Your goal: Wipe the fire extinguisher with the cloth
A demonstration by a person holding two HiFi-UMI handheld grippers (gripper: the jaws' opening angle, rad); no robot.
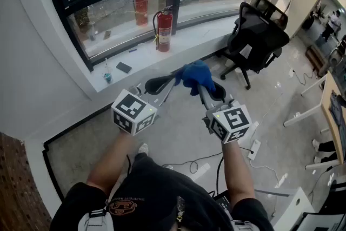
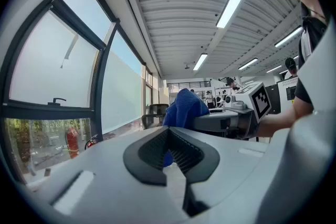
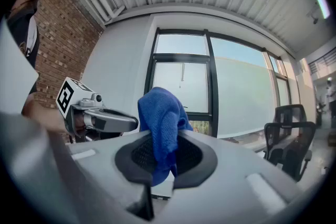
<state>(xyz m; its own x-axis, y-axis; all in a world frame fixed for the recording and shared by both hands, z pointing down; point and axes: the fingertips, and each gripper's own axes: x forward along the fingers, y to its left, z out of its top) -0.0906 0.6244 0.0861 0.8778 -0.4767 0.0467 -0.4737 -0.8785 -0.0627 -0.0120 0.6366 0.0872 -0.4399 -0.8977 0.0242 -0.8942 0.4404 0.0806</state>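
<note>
One left gripper point(image 1: 172, 78): jaws lying closed together on nothing, pointing level. Two red cylinders showing: one fire extinguisher point(image 1: 164, 31) standing upright on the window sill point(image 1: 141, 57), well beyond both grippers, and a second extinguisher point(image 1: 141, 6) sitting behind the glass. One blue cloth point(image 1: 194, 74) hanging pinched in the right gripper point(image 1: 199, 85); only the right gripper view is showing its pads biting the fabric. One office chair point(image 1: 258, 35). One shirt print point(image 1: 127, 206), too small to read.
</note>
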